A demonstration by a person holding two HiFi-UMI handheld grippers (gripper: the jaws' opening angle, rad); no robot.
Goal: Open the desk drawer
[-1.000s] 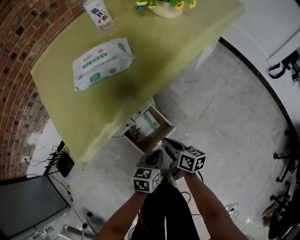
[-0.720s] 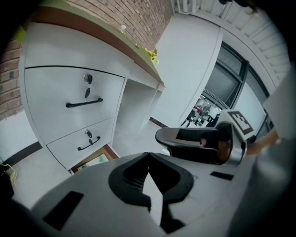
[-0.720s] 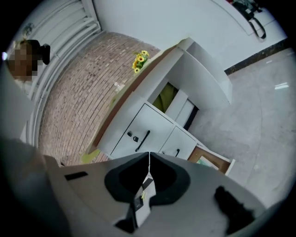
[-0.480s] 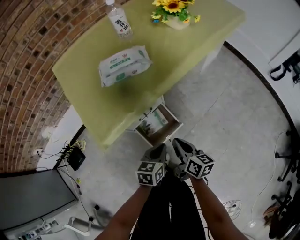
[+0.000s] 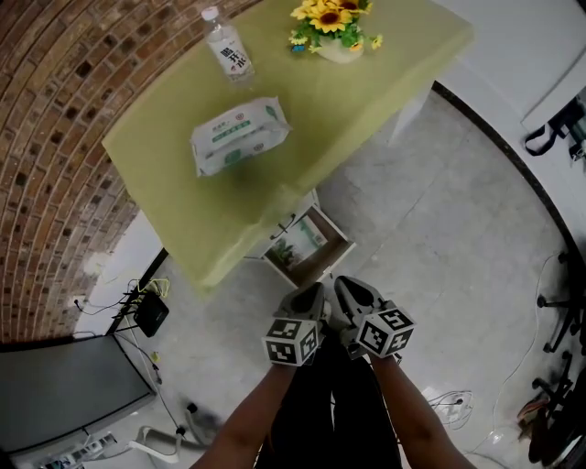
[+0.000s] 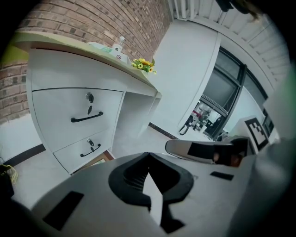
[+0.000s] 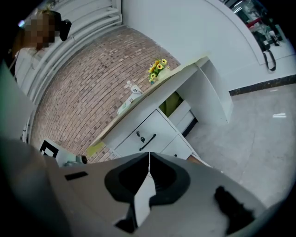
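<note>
One bottle [image 5: 227,50], one wipes pack [image 5: 240,136] and one flower pot [image 5: 334,23] stand on the bench [image 5: 385,82]. Below its near edge one drawer [image 5: 307,245] stands pulled out, brown-walled, holding something green-white. Left tongs [image 5: 314,291] and right tongs [image 5: 346,286] are clenched, empty.

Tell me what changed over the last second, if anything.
The view has pulled back from the desk, so the whole bottle and more of the flowers show. Nothing was grasped or released. The left hand-held gripper and right hand-held gripper stay shut, empty, side by side; the bottom drawer stays open, the wipes pack unmoved.
</note>
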